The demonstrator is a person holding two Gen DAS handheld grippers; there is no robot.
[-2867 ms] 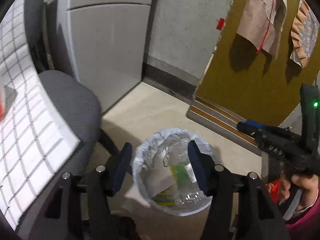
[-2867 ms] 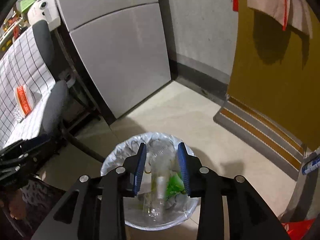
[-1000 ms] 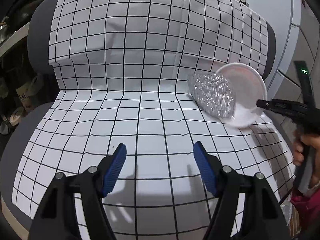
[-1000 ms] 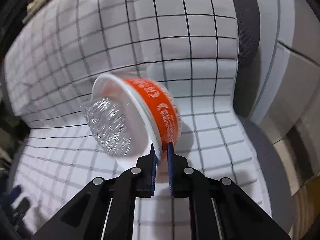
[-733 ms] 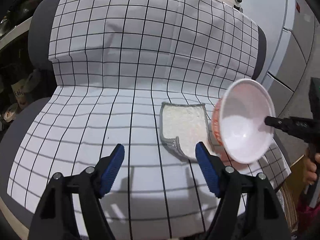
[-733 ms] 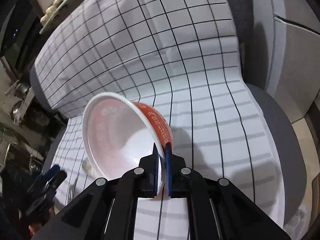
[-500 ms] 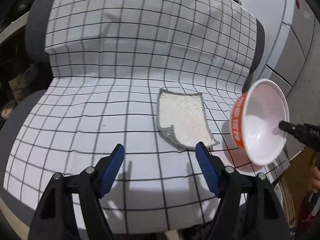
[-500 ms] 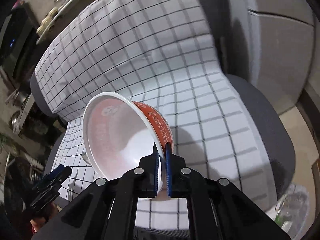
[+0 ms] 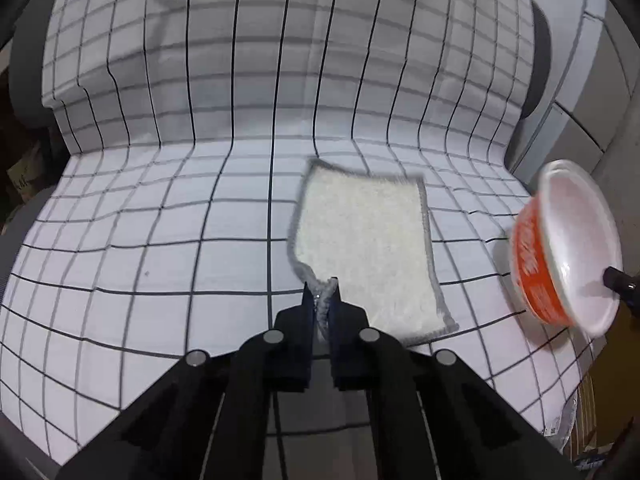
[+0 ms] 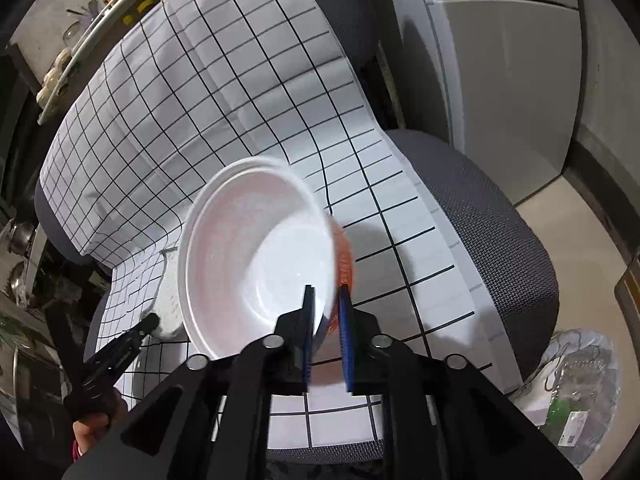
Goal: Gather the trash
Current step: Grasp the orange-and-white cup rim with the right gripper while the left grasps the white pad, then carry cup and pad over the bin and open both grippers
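A white cloth with a grey edge (image 9: 364,248) lies on the checked sheet (image 9: 160,240) over the chair seat. My left gripper (image 9: 321,304) is shut on the cloth's near corner. My right gripper (image 10: 326,312) is shut on the rim of an empty orange and white paper bowl (image 10: 256,260) and holds it tilted above the seat. The bowl also shows at the right of the left wrist view (image 9: 568,248). A trash bin lined with a clear bag (image 10: 576,372) stands on the floor at the lower right, with trash inside.
The grey office chair (image 10: 492,216) carries the checked sheet over back and seat. Grey cabinet doors (image 10: 500,80) stand behind it. A shelf with jars (image 10: 92,20) is at the upper left. Beige floor (image 10: 580,232) lies right of the chair.
My left gripper has moved in and closed on the cloth's near corner. My right gripper has carried the bowl further right, toward the seat's edge and the bin.
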